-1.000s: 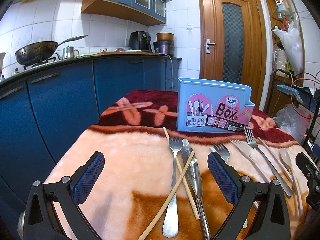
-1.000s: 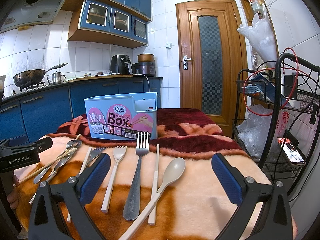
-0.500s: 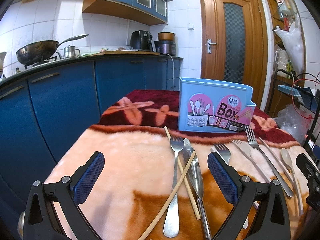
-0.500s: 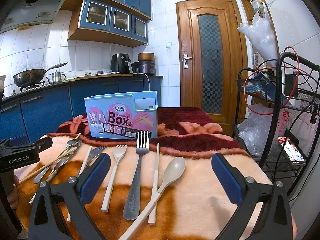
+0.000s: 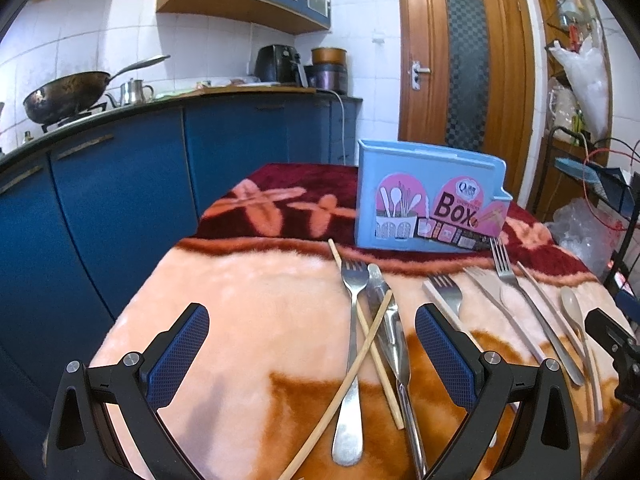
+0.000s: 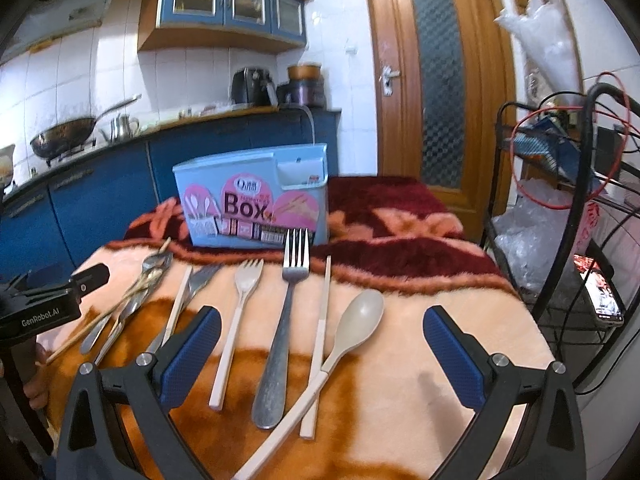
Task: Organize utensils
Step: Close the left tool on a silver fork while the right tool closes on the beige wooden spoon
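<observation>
Both grippers hang above the table with their jaws spread wide and nothing between them. The left gripper (image 5: 312,338) is over the left group of utensils: a metal fork (image 5: 351,344) lies lengthwise, a metal knife (image 5: 390,328) lies just beside it on the right, and two wooden chopsticks (image 5: 362,350) cross each other over them in an X. The right gripper (image 6: 322,340) is over the right group, where a beige plastic fork (image 6: 236,320), a large metal fork (image 6: 286,320), a pale chopstick (image 6: 321,332) and a beige spoon (image 6: 352,328) lie side by side with their heads toward the far end; the handle of the spoon runs across the lower part of the pale chopstick. Between the two groups, one more metal fork (image 5: 446,294) lies on another pale chopstick (image 6: 178,304). The light blue utensil box (image 6: 252,194) stands upright at the far side of the table, on the dark red part of the blanket (image 5: 256,312), and the tines of the large metal fork reach almost to its front wall. Behind the table there are blue kitchen cabinets (image 5: 120,192) with a wok (image 5: 66,94) on the stove, and a wooden door (image 6: 436,80). On the right side, close to the table edge, stands a black wire rack (image 6: 584,208) with red cable and plastic bags.
</observation>
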The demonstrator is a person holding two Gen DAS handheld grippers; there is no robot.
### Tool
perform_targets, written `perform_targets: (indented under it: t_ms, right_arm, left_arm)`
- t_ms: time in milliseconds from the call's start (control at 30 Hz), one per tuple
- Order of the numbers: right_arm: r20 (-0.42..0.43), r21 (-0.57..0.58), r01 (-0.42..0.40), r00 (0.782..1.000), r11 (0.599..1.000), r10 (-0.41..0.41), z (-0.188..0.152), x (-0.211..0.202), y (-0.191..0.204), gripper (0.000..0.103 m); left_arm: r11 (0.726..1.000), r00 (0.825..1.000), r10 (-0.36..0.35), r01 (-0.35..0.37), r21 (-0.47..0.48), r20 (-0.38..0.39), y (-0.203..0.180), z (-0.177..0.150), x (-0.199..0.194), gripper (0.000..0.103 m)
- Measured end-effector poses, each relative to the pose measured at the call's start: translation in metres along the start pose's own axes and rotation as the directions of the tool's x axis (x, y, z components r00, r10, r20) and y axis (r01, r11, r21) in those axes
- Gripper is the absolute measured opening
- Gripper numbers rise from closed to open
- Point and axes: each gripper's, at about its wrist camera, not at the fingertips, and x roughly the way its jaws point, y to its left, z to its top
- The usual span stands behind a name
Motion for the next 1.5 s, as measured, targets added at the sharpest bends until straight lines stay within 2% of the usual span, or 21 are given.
perform_targets:
  t_ms: [200,400,567,700,833,933,1067,1167,1200,1300,1400,1467,1500]
  right_arm:
    - [-0.126,-0.031,-0.015,0.992,0.999,0.011,0.014,0.007,-0.006,0.103]
    - [-0.289,0.006,-0.013,0.957,1.0,0.014,0.029,0.024,-0.02,0.1]
    - [-0.397,0.038,-0.019,0.917,0.999,0.032,0.034,0.037,-0.029,0.084]
    - [-0.439,0.034,-0.027,0.898,0.999,0.039,0.036,0.046,-0.033,0.072]
    - [-0.462,0.039,-0.05,0.885,0.998,0.062,0.035,0.054,-0.032,0.062]
    - [-0.483,0.056,-0.07,0.871,0.996,0.088,0.032,0.059,-0.032,0.055]
    - [-0.495,0.073,-0.076,0.863,0.994,0.103,0.03,0.067,-0.033,0.051]
    - [-0.489,0.077,-0.084,0.865,0.993,0.111,0.03,0.069,-0.032,0.046]
    - [-0.488,0.079,-0.086,0.865,0.993,0.114,0.031,0.071,-0.032,0.044]
    - [-0.484,0.076,-0.096,0.867,0.992,0.121,0.031,0.073,-0.031,0.036]
    - [-0.476,0.081,-0.11,0.869,0.991,0.135,0.031,0.074,-0.031,0.032]
    - [-0.468,0.076,-0.117,0.873,0.99,0.139,0.032,0.074,-0.03,0.028]
    - [-0.464,0.072,-0.12,0.875,0.99,0.139,0.032,0.074,-0.03,0.027]
  left_arm:
    - [0.999,0.997,-0.001,0.004,0.048,-0.075,0.005,0.009,0.006,0.102]
    - [0.996,0.985,0.005,0.009,0.085,-0.171,0.016,0.024,0.017,0.102]
    - [0.993,0.956,0.0,0.033,0.11,-0.292,0.024,0.029,0.036,0.102]
    - [0.992,0.936,-0.02,0.063,0.112,-0.351,0.025,0.029,0.048,0.087]
    - [0.988,0.909,-0.121,0.151,0.044,-0.399,0.024,0.029,0.054,0.08]
    - [0.981,0.903,-0.152,0.186,0.047,-0.403,0.016,0.029,0.053,0.079]
    - [0.978,0.907,-0.155,0.197,0.07,-0.393,0.005,0.035,0.056,0.078]
    - [0.979,0.905,-0.165,0.199,0.046,-0.391,0.004,0.042,0.067,0.069]
    - [0.979,0.903,-0.168,0.199,0.038,-0.395,0.004,0.044,0.072,0.064]
    - [0.977,0.881,-0.197,0.214,-0.009,-0.43,0.006,0.046,0.089,0.044]
    - [0.965,0.846,-0.258,0.249,-0.082,-0.467,0.01,0.044,0.105,0.029]
    - [0.96,0.845,-0.277,0.259,-0.102,-0.457,0.012,0.043,0.106,0.025]
    - [0.959,0.846,-0.283,0.264,-0.106,-0.452,0.013,0.044,0.105,0.015]
